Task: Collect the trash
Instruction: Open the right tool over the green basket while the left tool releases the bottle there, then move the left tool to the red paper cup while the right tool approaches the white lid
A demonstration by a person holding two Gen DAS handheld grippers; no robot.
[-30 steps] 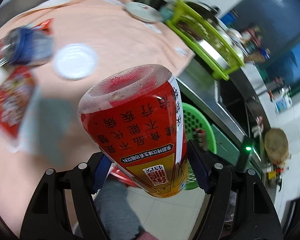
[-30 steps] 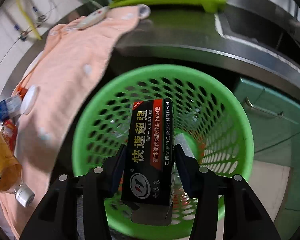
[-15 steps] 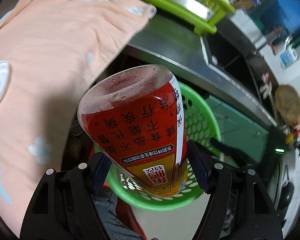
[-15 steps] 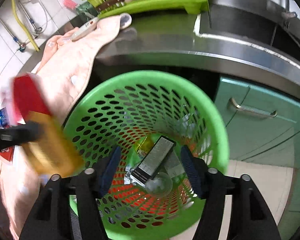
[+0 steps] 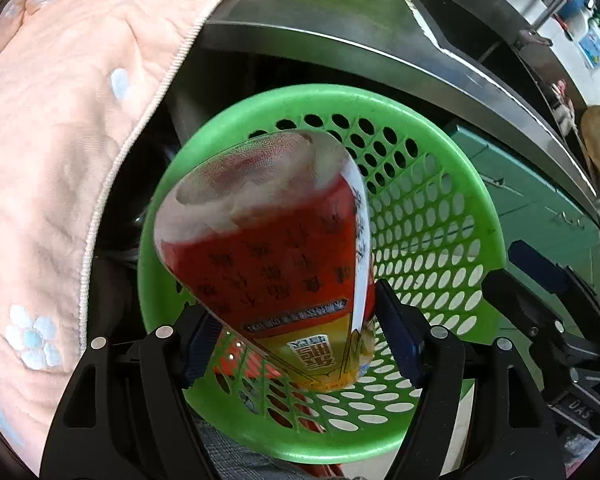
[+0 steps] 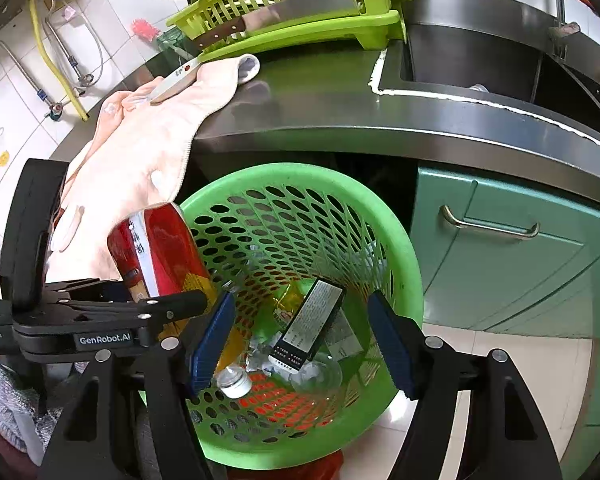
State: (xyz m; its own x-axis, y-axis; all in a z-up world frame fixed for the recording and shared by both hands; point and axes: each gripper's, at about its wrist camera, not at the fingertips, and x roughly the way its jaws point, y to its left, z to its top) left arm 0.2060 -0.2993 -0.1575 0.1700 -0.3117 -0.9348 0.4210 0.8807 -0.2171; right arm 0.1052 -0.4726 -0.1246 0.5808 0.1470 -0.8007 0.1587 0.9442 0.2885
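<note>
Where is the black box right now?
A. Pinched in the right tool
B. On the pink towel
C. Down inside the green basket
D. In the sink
C: the black box lies among the trash at the bottom of the green basket, and the right tool above it is open and holds nothing.

A glossy clear plastic bottle with a red label (image 5: 276, 264) shows above a perforated green plastic basket (image 6: 404, 264); nearby are a brushed steel counter (image 6: 324, 116) and soft peach cloth (image 5: 60, 128).
</note>
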